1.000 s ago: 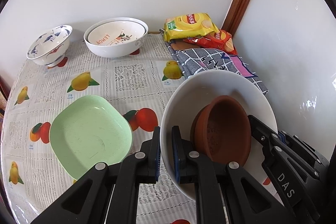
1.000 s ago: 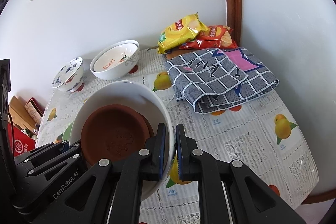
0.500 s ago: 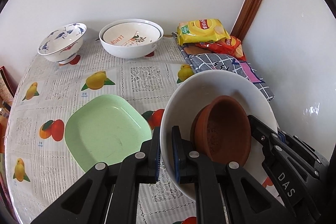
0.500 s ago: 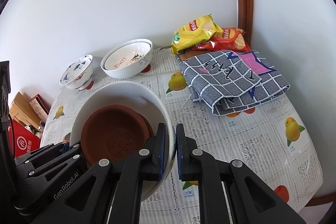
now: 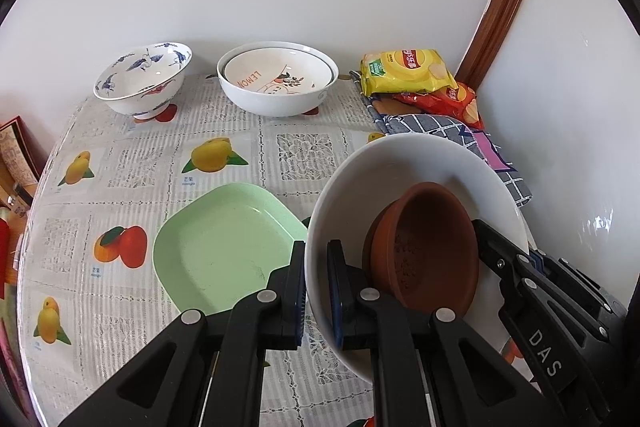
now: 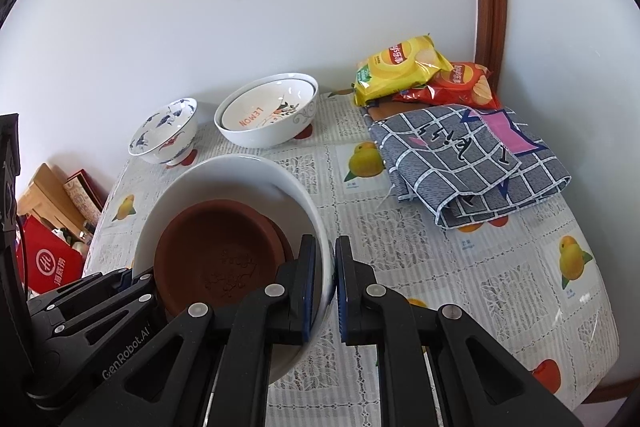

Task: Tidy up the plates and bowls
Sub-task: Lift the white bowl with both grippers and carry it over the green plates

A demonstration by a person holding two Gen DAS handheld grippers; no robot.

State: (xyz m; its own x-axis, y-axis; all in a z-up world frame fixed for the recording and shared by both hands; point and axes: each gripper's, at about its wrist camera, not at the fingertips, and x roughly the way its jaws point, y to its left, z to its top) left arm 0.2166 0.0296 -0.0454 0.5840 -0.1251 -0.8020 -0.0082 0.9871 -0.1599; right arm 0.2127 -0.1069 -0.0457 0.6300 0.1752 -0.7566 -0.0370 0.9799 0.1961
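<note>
A large white bowl (image 5: 404,171) hangs above the table with a brown clay dish (image 5: 428,247) lying tilted inside it. My left gripper (image 5: 316,291) is shut on the bowl's left rim and my right gripper (image 6: 322,287) is shut on its right rim (image 6: 316,227); the brown dish (image 6: 216,255) shows there too. A pale green square plate (image 5: 224,247) lies on the table just left of the bowl. At the back stand a blue-patterned bowl (image 5: 142,81) and two nested white bowls (image 5: 278,77) with "LEMON" lettering.
Yellow and red chip bags (image 6: 400,67) and a folded grey checked cloth (image 6: 468,163) lie at the back right by the wall corner. The fruit-print tablecloth (image 5: 132,179) covers the table. Boxes and a red bag (image 6: 48,259) sit beyond the left edge.
Both grippers have carried the white bowl with the brown dish sideways over the table; the green plate and back bowls have shifted right in the left wrist view. The grips are unchanged.
</note>
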